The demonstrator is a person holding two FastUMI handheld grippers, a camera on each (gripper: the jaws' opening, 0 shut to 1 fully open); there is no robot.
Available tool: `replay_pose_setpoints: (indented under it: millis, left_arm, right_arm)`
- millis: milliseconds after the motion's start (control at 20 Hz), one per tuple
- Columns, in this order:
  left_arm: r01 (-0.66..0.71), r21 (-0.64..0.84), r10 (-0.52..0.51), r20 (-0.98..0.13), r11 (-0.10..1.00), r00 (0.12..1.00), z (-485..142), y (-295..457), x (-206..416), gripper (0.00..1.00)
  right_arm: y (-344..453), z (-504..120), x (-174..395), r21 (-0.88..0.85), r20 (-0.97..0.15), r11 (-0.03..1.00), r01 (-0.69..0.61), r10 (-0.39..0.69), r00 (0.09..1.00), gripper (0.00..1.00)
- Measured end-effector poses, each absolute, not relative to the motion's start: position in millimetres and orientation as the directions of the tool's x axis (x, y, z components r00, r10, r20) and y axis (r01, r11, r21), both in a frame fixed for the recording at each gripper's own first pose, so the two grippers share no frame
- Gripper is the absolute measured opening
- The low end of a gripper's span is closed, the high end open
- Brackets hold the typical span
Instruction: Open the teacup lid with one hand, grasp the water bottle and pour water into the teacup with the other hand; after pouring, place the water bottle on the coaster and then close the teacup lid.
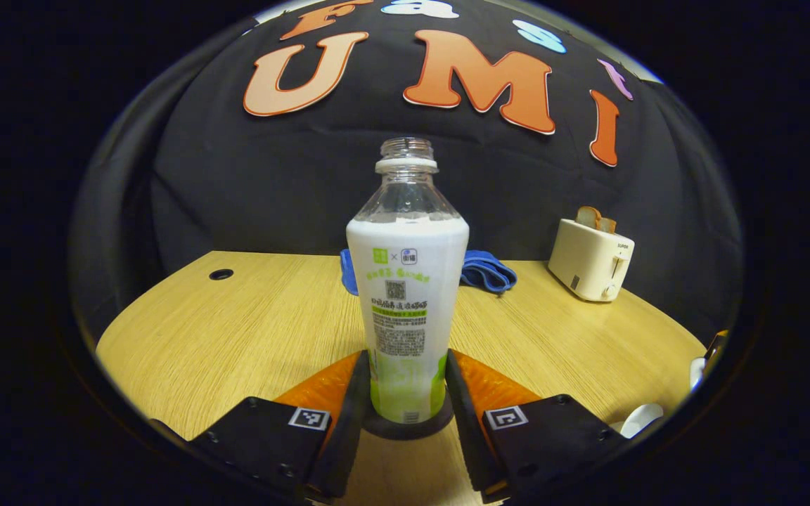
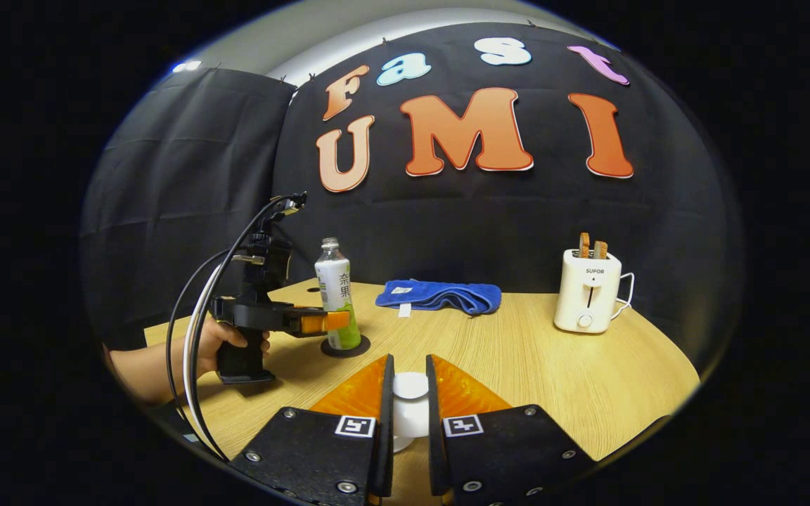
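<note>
A light wooden table (image 2: pixel 553 379) with a round cable hole (image 1: pixel 221 274) near its far left edge was seen. A dark round coaster (image 2: pixel 345 347) lay on it, with the water bottle (image 1: pixel 406 295) stood upon that. A folded blue towel (image 2: pixel 440 295) and a cream toaster (image 2: pixel 586 292) were set along the back edge, well apart.

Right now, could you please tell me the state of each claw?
Left claw: closed on the water bottle, which stands on the coaster.
Right claw: closed on the white teacup lid.
</note>
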State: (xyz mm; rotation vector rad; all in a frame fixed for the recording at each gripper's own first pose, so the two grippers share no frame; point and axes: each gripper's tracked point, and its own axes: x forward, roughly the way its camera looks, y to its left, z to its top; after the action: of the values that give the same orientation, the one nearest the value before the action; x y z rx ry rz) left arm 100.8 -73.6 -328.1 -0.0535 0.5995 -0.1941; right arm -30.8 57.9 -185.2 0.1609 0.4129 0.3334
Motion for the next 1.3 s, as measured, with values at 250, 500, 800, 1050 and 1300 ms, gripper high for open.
replay_pose_setpoints:
  millis: [250, 500, 800, 1050, 1300]
  left_arm:
    - [0.152, -0.138, -0.204, -0.575, 0.979, 0.792, -332.2, -75.6, 90.4, 0.9]
    - [0.147, -0.11, -0.184, -0.58, 0.983, 0.794, -327.8, -70.2, 74.1, 0.98]
    - [0.158, -0.054, -0.163, -0.51, 0.986, 0.844, -291.7, -65.9, 60.5, 0.98]
    - [0.156, -0.027, -0.15, -0.475, 0.987, 0.867, -273.0, -65.8, 47.4, 0.98]
    - [0.153, 0.014, -0.132, -0.435, 0.988, 0.89, -251.4, -62.8, 41.6, 0.98]
  right_arm:
    - [65.3, -188.6, -30.3, 0.208, -0.372, 0.935, -0.289, 0.349, 0.86, 0.21]
    - [77.0, -193.3, -32.9, 0.207, -0.38, 0.931, -0.302, 0.361, 0.852, 0.21]
    - [90.3, -205.2, -34.0, 0.206, -0.397, 0.928, -0.31, 0.368, 0.841, 0.21]
    - [95.0, -216.8, -32.5, 0.156, -0.421, 0.943, -0.295, 0.334, 0.843, 0.21]
    - [101.3, -223.5, -35.6, 0.166, -0.429, 0.94, -0.3, 0.342, 0.836, 0.21]
